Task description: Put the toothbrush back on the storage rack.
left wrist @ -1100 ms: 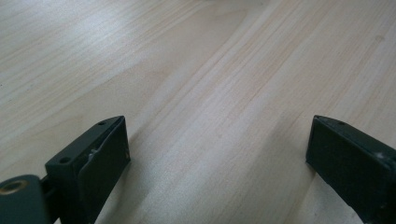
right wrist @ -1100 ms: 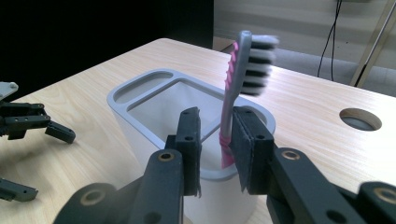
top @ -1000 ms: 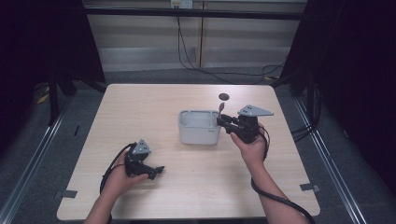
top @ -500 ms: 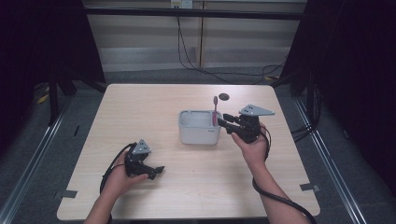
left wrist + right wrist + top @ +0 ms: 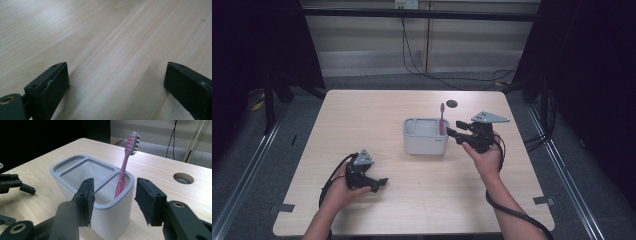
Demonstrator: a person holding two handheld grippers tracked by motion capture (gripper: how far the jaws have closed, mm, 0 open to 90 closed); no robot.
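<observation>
Pink toothbrush [image 5: 124, 171] leaning upright in the grey holder [image 5: 75, 187] at frame centre, right gripper [image 5: 113, 201] jaws just opened off it (left gripper [image 5: 116, 83] spread, idle); a careless withdrawal could topple it.

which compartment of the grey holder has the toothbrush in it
The end compartment nearest the right gripper: the pink toothbrush stands in it, while the holder's other compartments look empty.
</observation>
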